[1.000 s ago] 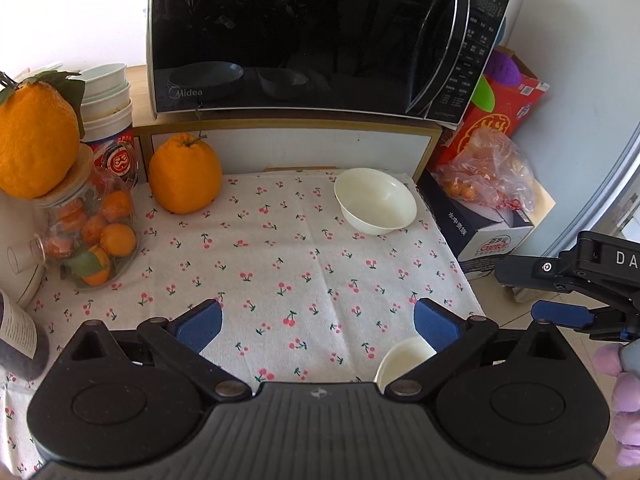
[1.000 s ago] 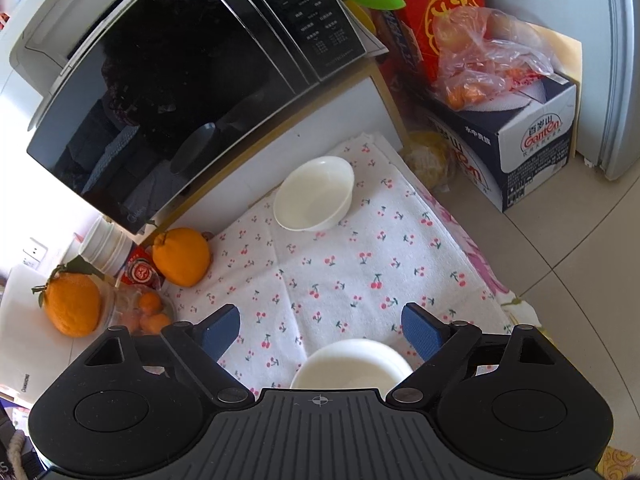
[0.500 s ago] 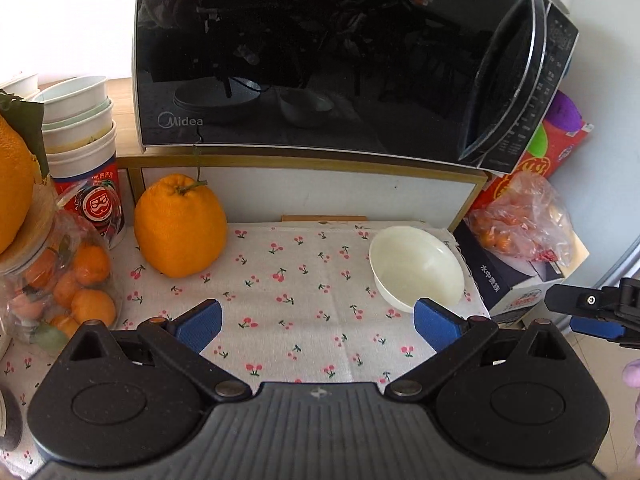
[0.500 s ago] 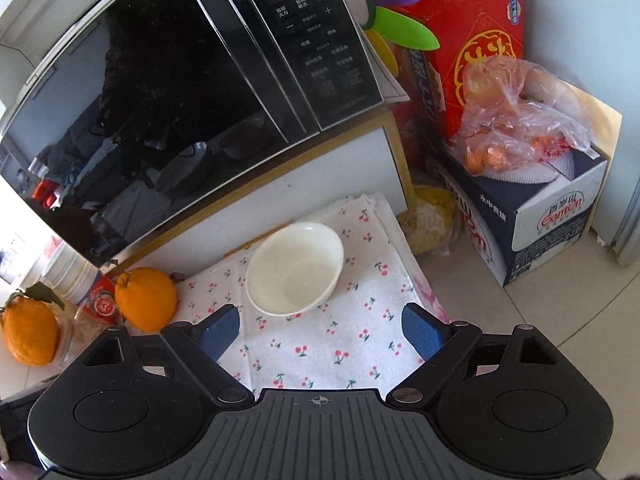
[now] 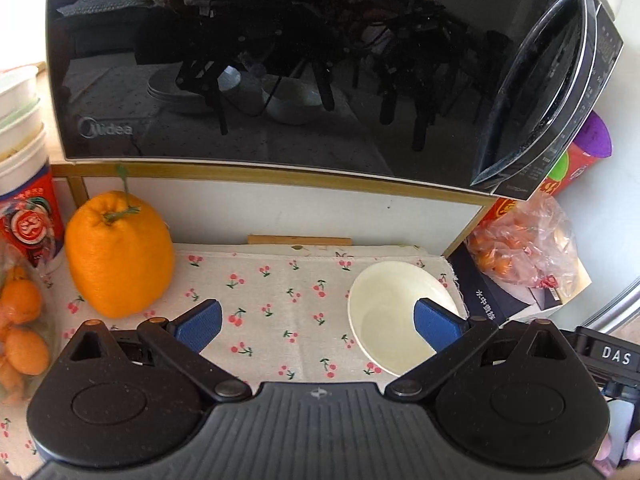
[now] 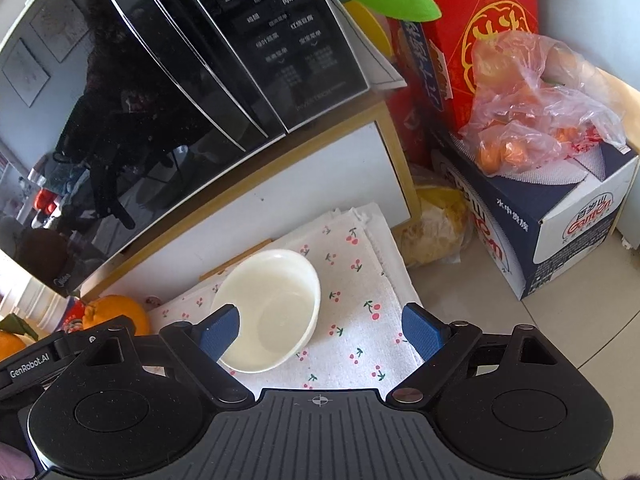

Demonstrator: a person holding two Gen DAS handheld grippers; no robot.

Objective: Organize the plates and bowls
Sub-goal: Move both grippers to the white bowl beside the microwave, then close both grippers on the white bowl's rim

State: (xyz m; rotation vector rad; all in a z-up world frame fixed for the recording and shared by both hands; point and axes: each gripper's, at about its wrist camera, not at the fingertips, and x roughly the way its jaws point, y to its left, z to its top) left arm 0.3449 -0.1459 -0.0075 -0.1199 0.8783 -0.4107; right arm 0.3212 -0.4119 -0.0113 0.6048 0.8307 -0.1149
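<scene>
2 grippers over 1 white bowl, nothing gripped.
Black microwave (image 5: pixel 260 60) is seen on a wood-edged shelf; under it, a cherry-print cloth (image 5: pixel 272 300) is spread. A large orange (image 5: pixel 118 254) is set at the cloth's left, the white bowl (image 5: pixel 390 312) at its right rear corner. Left gripper (image 5: pixel 318 320) and right gripper (image 6: pixel 320 330) are held wide open and empty, 1 blue pad of each seen in front of the bowl.

both hand-held black plastic grippers, left (image 5: pixel 317 326) and right (image 6: pixel 320 330), are showing ribbed bodies, round pivot discs, silver screws and blue textured finger pads (image 5: pixel 199 325); white "genrobot.ai" and "das" lettering is marking their sides.
</scene>
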